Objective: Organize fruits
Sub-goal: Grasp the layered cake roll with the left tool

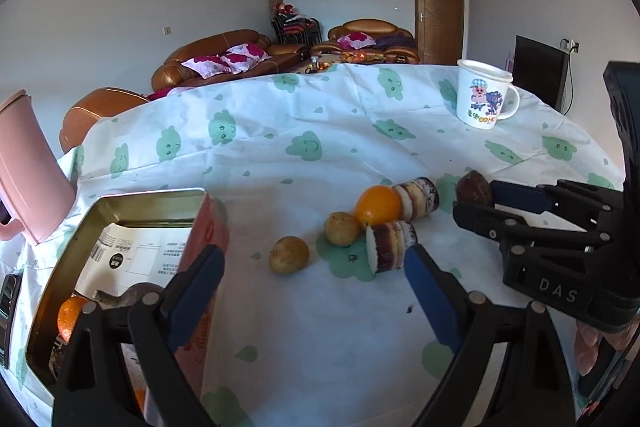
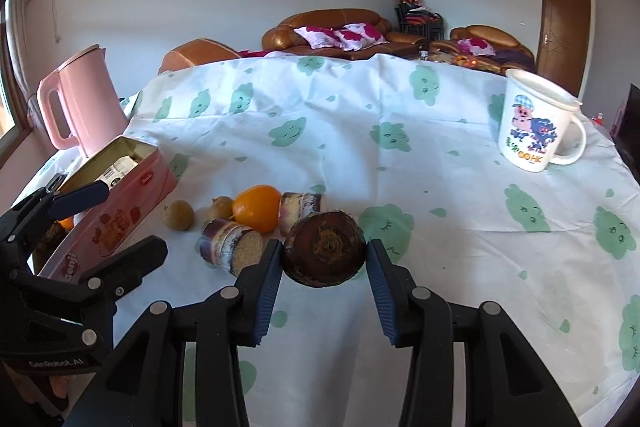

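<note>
A pink tin box (image 1: 120, 211) stands open at the left and holds an orange (image 1: 70, 315) and a paper. On the cloth lie an orange (image 1: 378, 205), two small brown fruits (image 1: 289, 254) (image 1: 341, 228) and two sugarcane pieces (image 1: 390, 245) (image 1: 418, 197). My left gripper (image 1: 316, 291) is open above the cloth, its left finger beside the tin's wall. My right gripper (image 2: 324, 267) is shut on a dark brown round fruit (image 2: 324, 253), also seen in the left wrist view (image 1: 474, 189). The tin (image 2: 112, 207) and the orange (image 2: 256, 207) show in the right wrist view.
A pink kettle (image 2: 80, 99) stands behind the tin at the left. A white cartoon mug (image 2: 532, 123) stands at the far right of the cloud-print tablecloth (image 2: 440, 227). Brown sofas are beyond the table.
</note>
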Motion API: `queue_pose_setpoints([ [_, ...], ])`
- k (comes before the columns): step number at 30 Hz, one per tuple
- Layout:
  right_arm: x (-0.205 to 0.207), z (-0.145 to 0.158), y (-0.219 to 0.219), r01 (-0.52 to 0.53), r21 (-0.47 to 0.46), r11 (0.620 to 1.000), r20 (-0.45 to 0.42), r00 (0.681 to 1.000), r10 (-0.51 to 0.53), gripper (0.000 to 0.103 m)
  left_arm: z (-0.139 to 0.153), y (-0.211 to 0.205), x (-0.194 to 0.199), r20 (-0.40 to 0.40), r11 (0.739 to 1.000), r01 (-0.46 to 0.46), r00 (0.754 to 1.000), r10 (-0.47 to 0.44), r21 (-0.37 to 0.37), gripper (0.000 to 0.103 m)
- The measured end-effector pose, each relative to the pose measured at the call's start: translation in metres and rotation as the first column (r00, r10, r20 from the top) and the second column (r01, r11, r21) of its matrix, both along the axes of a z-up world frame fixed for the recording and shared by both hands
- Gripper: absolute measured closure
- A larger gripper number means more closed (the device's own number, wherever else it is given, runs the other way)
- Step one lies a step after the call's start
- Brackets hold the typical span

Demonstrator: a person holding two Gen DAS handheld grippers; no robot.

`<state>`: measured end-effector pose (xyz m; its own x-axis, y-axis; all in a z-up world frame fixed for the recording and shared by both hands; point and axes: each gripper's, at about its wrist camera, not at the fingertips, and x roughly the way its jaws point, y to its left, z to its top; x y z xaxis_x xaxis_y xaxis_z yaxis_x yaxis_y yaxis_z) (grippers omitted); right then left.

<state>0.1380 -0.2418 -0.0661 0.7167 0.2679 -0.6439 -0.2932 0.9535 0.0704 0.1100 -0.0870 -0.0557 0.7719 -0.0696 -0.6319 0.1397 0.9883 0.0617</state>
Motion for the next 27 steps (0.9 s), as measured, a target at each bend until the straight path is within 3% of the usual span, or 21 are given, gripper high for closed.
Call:
queue_pose_setpoints([
  [2, 0.001, 0.001, -0.005, 0.025, 0.012, 1.000, 0.002, 1.000, -0.025, 0.058, -0.003, -0.010, 0.006, -0.015, 1.000, 0.017, 1.000, -0.017, -0.003, 0.010],
  [5, 0.003, 0.001, -0.016, 0.059, 0.053, 0.997, -0.006, 0.998, -0.058, 0.058, -0.008, -0.020, 0.015, -0.052, 0.999, 0.042, 0.998, -0.043, -0.019, 0.020],
  [12, 0.000, 0.003, -0.022, 0.082, 0.074, 0.994, 0.011, 0.996, -0.083, 0.058, -0.019, -0.037, 0.028, -0.125, 0.997, 0.075, 0.989, -0.078, -0.031, 0.026],
  [14, -0.001, 0.004, -0.022, 0.087, 0.071, 0.994, 0.019, 0.996, -0.089, 0.058, -0.022, -0.043, 0.032, -0.142, 0.996, 0.086, 0.986, -0.088, -0.020, 0.033],
  [16, -0.001, 0.004, -0.021, 0.088, 0.065, 0.994, 0.020, 0.996, -0.089, 0.058, -0.025, -0.046, 0.036, -0.167, 0.995, 0.099, 0.981, -0.100, -0.018, 0.056],
  [20, -0.001, 0.004, -0.019, 0.086, 0.050, 0.995, 0.021, 0.996, -0.087, 0.058, -0.030, -0.045, 0.041, -0.203, 0.994, 0.102, 0.973, -0.109, -0.045, 0.071],
  [27, -0.005, 0.007, -0.018, 0.084, 0.043, 0.996, 0.048, 0.995, -0.086, 0.058, -0.021, -0.040, 0.032, -0.136, 0.993, 0.101, 0.985, -0.109, -0.066, 0.071],
])
